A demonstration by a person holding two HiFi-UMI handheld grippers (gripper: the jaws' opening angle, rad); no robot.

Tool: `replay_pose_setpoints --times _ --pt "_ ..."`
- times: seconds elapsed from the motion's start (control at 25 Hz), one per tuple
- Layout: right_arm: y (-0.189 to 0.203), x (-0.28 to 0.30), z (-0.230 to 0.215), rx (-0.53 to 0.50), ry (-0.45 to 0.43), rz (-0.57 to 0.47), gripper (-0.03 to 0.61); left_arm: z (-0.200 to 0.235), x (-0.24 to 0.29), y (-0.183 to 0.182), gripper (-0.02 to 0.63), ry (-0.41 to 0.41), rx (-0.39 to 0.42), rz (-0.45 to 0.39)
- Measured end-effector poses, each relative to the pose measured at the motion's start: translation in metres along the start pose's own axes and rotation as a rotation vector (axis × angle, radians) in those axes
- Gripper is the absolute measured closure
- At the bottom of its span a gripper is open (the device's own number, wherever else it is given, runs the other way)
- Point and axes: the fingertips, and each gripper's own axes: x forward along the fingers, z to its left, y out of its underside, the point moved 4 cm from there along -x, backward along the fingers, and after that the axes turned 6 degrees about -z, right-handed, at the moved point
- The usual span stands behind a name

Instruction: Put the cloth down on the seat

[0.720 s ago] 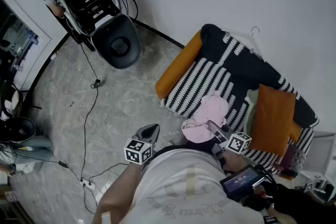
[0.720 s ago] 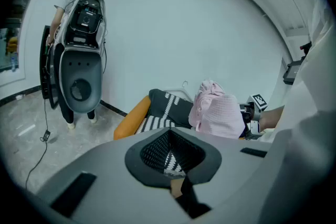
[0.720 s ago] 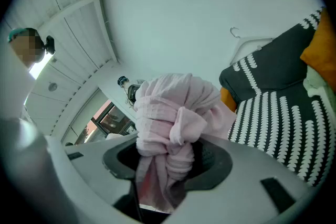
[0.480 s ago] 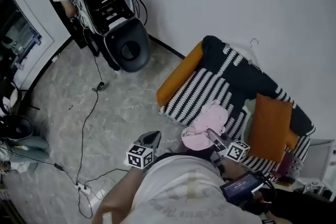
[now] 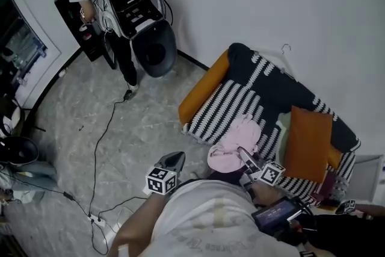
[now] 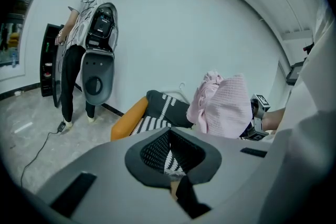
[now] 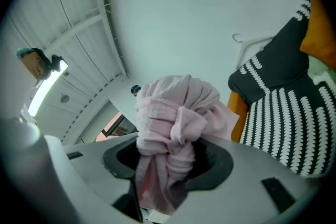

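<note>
R gripper clamped on pink cloth, bunched, held above sofa seat front edge. L gripper jaws together, empty. Cloth looks soft, light, floppy; grip mid-bunch ok, prob drapes on release.

Shirt print blurred (perhaps lettering), nothing legible

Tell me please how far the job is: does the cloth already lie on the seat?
Not yet. Done: the pink cloth is picked up. In hand: the right gripper grips it, raised near the striped seat; the left gripper holds nothing. Left: lower it onto the seat, then release.
</note>
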Motion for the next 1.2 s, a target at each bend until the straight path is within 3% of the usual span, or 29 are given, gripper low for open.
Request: replay_pose_setpoints --times 0.2,0.32,0.44,0.88,1.2 --pt "-0.038 0.003 -0.034 0.040 0.015 0.044 0.342 -0.024 0.045 -0.010 0.602 -0.019 -0.015 0.037" --pt "-0.066 0.002 -0.077 0.076 0.029 0.062 0.342 -0.037 0.090 -0.009 0.601 -0.040 -0.029 0.064" --pt "-0.075 0.004 -0.104 0.102 0.047 0.077 0.342 -0.038 0.111 -0.004 0.601 -0.056 -0.038 0.087" --pt "-0.045 0.034 -0.090 0.135 0.038 0.117 0.342 -0.013 0.091 -0.011 0.601 -0.062 -0.026 0.113" --pt "-0.067 0.076 -0.108 0.153 0.001 0.158 0.342 0.005 0.126 -0.046 0.602 -0.090 0.014 0.116"
